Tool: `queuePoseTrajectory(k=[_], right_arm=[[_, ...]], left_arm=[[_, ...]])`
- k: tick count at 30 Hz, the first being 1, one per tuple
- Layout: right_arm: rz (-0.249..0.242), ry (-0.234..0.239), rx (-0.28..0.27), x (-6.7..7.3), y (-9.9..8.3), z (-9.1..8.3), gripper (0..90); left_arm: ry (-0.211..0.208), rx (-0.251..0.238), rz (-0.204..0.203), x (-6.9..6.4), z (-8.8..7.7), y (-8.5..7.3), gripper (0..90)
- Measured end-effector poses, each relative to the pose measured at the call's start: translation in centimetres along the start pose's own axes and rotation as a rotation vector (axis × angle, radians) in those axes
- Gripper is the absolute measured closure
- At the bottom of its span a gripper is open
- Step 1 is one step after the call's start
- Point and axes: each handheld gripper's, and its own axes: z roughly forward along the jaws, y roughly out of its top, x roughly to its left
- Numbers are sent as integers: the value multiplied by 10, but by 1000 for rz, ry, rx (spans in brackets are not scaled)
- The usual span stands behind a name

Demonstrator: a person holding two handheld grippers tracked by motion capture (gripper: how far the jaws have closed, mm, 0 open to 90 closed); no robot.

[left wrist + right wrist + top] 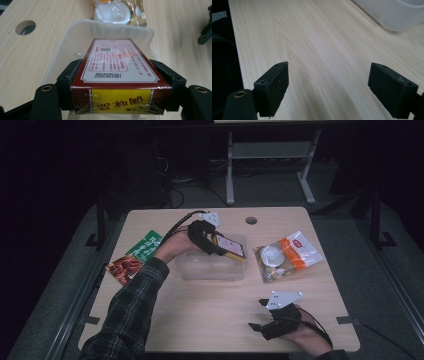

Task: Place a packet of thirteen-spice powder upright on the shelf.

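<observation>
From the high view, a person in a plaid sleeve sits at a pale wooden table (210, 320); the left gripper (212, 242) holds a dark red, film-wrapped rectangular cardboard box (231, 247) above the far right corner of a clear, shallow plastic container (210, 270); a green and red snack packet (136, 256) lies to the left, an orange and clear bag of round white pieces (285, 256) to the right; the right gripper (260, 315) rests on the table near the front edge, apart from everything. In the left gripper view, the black jaws clamp the box (120, 67) across its two long sides, a white printed label facing up and a yellow end panel nearest the camera; the container's translucent rim (110, 27) curves just beyond it. The box looks light and stiff, though its glossy film is likely slippery, so a grip on the flat long sides near the middle seems safest. In the right gripper view, the jaws stand wide apart with nothing between them over bare wood; a corner of the container (397, 15) sits further off.
</observation>
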Motion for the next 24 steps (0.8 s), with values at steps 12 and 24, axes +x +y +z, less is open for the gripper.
queuePoseTrajectory(k=[12, 24], right_arm=[[4, 2, 4, 1, 0, 0, 163], [-6, 5, 3, 1, 1, 2, 163]], left_arm=[[-10, -65, 8, -1, 8, 11, 304], [-20, -93, 7, -3, 25, 21, 304]])
